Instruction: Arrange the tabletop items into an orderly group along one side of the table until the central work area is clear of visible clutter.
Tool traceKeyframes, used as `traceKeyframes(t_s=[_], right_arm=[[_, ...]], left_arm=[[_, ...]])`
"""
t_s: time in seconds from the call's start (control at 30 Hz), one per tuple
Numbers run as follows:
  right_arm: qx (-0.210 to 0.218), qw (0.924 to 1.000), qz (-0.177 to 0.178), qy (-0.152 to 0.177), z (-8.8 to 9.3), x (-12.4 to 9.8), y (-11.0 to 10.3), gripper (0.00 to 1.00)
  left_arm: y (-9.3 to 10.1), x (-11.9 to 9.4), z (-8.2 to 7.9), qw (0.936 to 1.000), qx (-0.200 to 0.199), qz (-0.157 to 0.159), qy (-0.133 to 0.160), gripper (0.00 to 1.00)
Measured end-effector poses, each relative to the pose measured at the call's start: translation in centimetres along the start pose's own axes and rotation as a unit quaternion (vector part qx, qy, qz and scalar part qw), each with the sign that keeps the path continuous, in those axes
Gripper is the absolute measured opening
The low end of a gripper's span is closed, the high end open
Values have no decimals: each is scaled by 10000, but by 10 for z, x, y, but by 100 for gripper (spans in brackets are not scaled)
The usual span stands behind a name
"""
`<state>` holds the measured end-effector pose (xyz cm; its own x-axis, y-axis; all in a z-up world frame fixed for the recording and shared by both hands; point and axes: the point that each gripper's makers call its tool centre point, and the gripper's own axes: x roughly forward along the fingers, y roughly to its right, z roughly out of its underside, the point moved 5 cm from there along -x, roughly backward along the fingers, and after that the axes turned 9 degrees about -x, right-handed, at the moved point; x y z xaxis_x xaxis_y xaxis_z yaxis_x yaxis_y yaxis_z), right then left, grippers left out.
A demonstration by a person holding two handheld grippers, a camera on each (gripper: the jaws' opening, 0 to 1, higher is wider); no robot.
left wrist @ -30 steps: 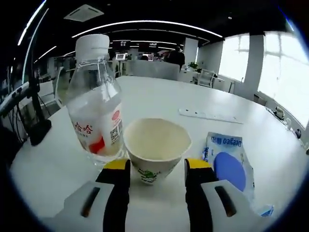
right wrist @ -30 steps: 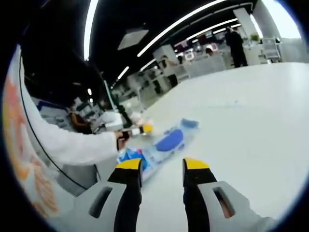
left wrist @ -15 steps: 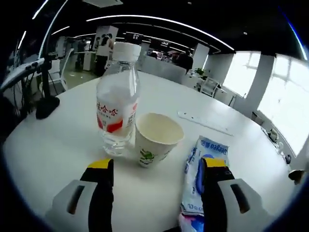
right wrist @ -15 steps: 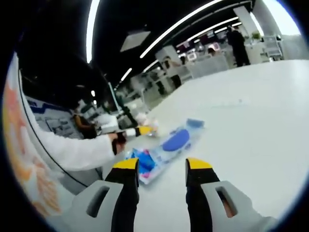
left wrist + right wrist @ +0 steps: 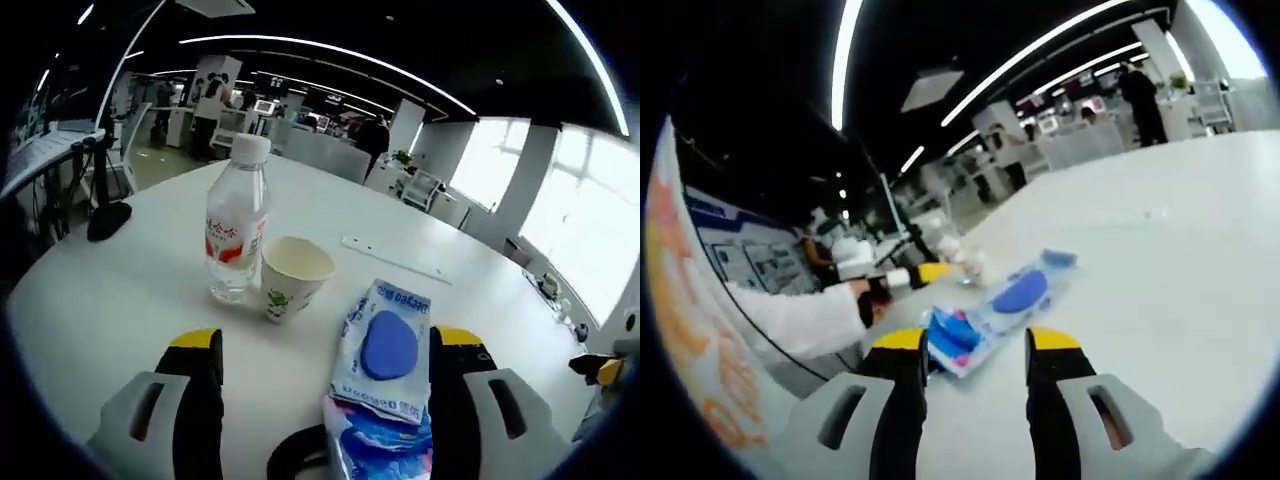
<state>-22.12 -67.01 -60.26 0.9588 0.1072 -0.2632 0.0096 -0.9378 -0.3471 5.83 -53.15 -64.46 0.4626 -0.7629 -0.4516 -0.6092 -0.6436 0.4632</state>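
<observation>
A clear water bottle [image 5: 237, 222] with a white cap and red label stands upright on the round white table [image 5: 120, 300]. A paper cup [image 5: 290, 276] stands right beside it. A blue and white packet [image 5: 384, 352] lies flat just right of the cup, its near end between my left jaws. My left gripper [image 5: 325, 348] is open, wide apart, short of the cup. My right gripper [image 5: 977, 342] is open over the table, with the packet [image 5: 998, 306] just beyond its tips. The left gripper [image 5: 923, 272] shows there, held by a white-sleeved hand.
A thin white strip [image 5: 395, 261] lies on the table beyond the packet. A black stand base [image 5: 108, 215] sits at the table's left edge. The right gripper's yellow tip [image 5: 600, 368] peeks in at the far right. Office desks and people fill the background.
My left gripper has opened wider and drawn back from the cup, which now stands free beside the bottle. The right gripper view has shifted only slightly.
</observation>
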Motion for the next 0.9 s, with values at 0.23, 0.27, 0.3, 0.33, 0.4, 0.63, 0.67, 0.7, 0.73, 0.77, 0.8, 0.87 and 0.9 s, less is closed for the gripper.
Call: traceKeyframes(t_s=[0.23, 0.27, 0.3, 0.33, 0.4, 0.63, 0.67, 0.7, 0.73, 0.77, 0.8, 0.87, 0.9], right_arm=[[50, 9999, 60, 105, 6, -10, -3, 38], [19, 9999, 75, 89, 7, -11, -3, 38], [-8, 9999, 78, 75, 9, -12, -4, 38], [-39, 9999, 79, 55, 10, -12, -4, 38], [-101, 9999, 66, 15, 12, -13, -4, 38], [-69, 10000, 11, -3, 11, -14, -1, 38], [-68, 10000, 4, -1, 10, -14, -1, 38], [-74, 10000, -10, -14, 10, -14, -1, 38], [-79, 10000, -21, -28, 10, -13, -1, 38], [-86, 9999, -33, -43, 10, -13, -1, 38], [-164, 9998, -71, -133, 10, -13, -1, 38], [-421, 9988, -115, -234, 9, -15, -1, 39], [-460, 9986, -94, -248, 8, -15, 0, 40]], left_arm=[[7, -31, 18, 9999, -91, 63, 33, 87], [6, -35, 22, 9999, -98, 70, 28, 88], [4, -38, 25, 10000, -74, 17, -17, 90], [3, -39, 26, 10000, -56, -2, -41, 90], [-1, -47, 32, 9999, -36, -70, -137, 89], [-5, -62, 32, 9998, -143, -169, 17, 89], [-6, -63, 33, 9997, -143, -195, 21, 89], [-7, -63, 34, 9996, -168, -218, 23, 89], [-6, -64, 35, 9995, -207, -221, 39, 89], [-5, -64, 35, 9995, -221, -219, 52, 88], [-4, -65, 36, 9995, -223, -218, 58, 88], [0, -64, 37, 9995, -227, -192, 70, 88], [3, -64, 38, 9996, -227, -172, 73, 88]])
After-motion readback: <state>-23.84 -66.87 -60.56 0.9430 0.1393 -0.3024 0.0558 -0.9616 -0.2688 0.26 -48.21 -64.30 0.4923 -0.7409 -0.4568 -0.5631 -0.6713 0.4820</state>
